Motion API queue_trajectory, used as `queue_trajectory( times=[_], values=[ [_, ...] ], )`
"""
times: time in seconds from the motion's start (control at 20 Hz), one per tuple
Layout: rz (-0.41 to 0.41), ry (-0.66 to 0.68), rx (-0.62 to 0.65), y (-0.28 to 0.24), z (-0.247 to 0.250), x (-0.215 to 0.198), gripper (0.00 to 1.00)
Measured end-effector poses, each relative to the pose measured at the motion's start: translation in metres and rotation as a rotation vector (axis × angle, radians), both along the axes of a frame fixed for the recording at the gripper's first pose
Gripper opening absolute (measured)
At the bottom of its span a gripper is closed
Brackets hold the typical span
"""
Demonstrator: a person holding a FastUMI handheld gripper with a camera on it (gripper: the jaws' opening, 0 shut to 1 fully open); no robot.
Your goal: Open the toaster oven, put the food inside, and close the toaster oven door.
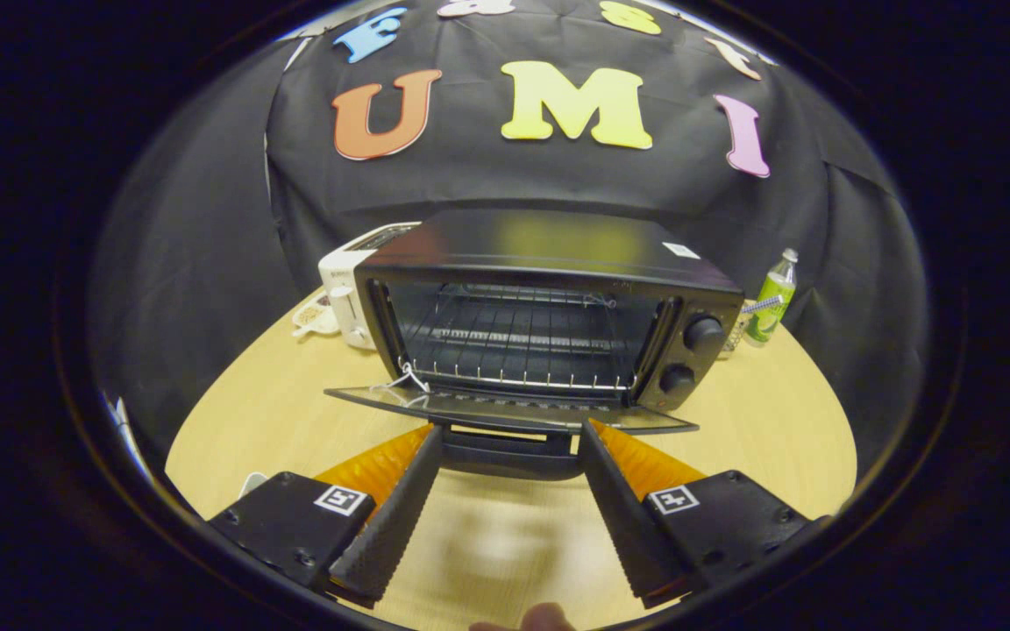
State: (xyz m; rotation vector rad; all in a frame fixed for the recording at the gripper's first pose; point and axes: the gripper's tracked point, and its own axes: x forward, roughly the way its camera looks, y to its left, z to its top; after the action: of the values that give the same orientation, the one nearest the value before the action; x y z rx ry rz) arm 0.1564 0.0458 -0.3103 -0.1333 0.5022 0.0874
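Wooden surface [295, 421]: oven [549, 324] with door [505, 410] down; toaster [349, 298] left, bottle [772, 302] right, labels unreadable; gripper [509, 434] released, tips at door handle [512, 449].

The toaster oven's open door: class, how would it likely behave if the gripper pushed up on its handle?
The door lies flat, hinged at the toaster oven base, so it would probably swing up stiffly rather than flex. Its handle sits just ahead of the open gripper and looks smooth, so possibly slippery. The glass pane may be fragile if slammed.

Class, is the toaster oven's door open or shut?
Open: the door lies flat before the oven, baring its empty rack. The open gripper flanks the handle.
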Motion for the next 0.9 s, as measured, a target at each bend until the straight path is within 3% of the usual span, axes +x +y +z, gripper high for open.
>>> queue_trajectory(
  times=[0.3,0.5,0.75,0.9],
  values=[
    [-0.003,0.141,0.023,-0.008,-0.052,-0.022,1.00],
    [0.036,0.137,0.024,-0.010,-0.035,-0.031,1.00],
    [0.186,0.216,0.186,0.001,0.019,-0.058,1.00],
    [0.335,0.325,0.271,0.024,0.047,-0.084,1.00]
  ],
)
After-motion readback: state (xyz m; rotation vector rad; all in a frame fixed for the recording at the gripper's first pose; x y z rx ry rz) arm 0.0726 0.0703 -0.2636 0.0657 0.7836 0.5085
